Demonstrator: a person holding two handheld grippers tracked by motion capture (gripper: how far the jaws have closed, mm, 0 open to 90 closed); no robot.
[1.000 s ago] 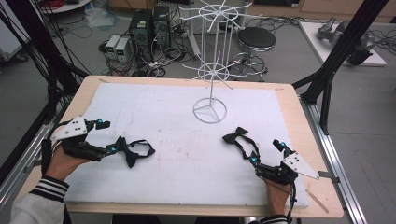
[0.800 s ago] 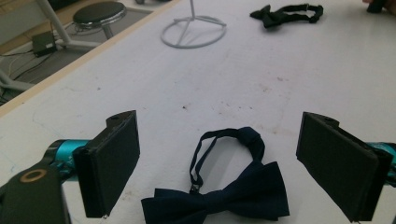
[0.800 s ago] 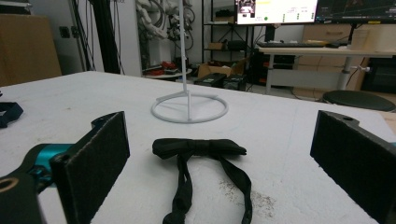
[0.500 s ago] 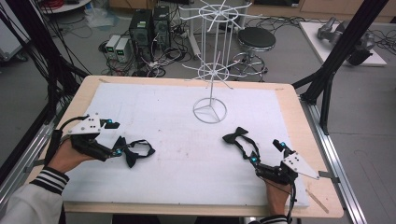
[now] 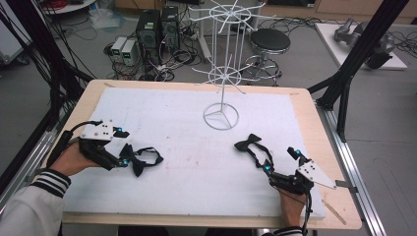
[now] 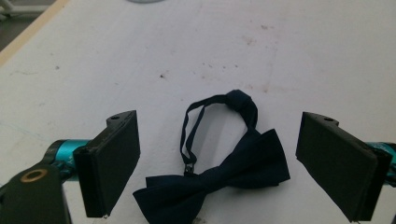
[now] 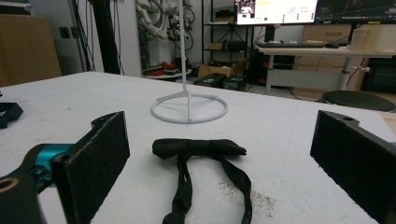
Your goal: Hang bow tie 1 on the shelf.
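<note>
White padding covers the worktop (image 5: 196,196). Left hand-held gripper (image 5: 127,161) has slid forward, jaws apart around the left bow tie (image 6: 219,179); right hand-held gripper (image 5: 280,158) waits, jaws apart, behind the right bow tie (image 7: 198,148). Pickup looks imminent.

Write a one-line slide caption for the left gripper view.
Open left tool poised over a dark navy bow tie lying with its strap looped on the white table pad.
</note>
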